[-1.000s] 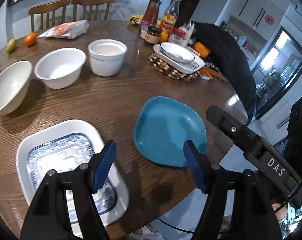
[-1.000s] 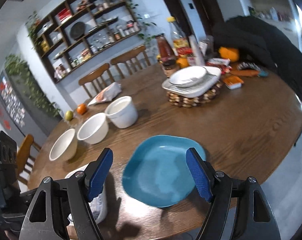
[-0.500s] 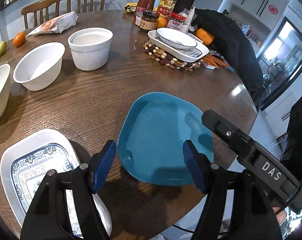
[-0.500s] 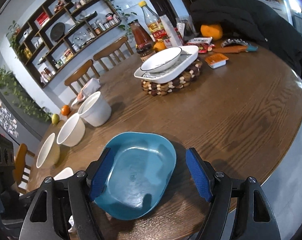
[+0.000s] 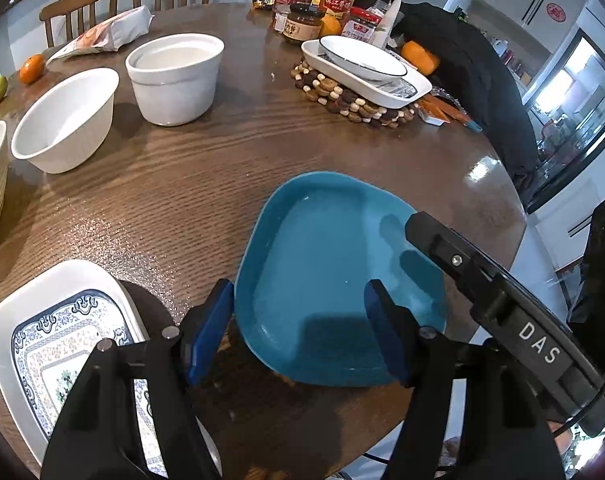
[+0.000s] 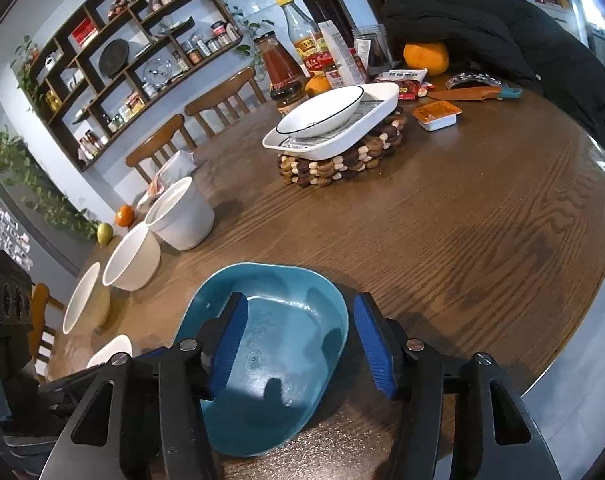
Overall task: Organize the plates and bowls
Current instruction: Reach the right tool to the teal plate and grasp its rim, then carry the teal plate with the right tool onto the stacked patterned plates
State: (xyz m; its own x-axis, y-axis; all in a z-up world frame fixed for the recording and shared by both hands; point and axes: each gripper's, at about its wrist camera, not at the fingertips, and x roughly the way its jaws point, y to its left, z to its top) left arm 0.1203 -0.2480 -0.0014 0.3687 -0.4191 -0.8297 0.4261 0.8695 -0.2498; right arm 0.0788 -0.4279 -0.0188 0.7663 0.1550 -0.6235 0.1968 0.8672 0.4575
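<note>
Here the blue plate (image 6: 262, 360) lies flat near the worktop (image 6: 462, 220) edge, straddled by the right claw (image 6: 300, 348), whose jaws have just been closing yet stand apart; its right rim should be pinched squarely before lifting.

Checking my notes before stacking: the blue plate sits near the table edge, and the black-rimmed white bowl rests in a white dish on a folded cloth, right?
Not a folded cloth. The right wrist view shows the black-rimmed white bowl in the white dish on a beaded wooden trivet. The blue plate does sit near the table edge.
</note>
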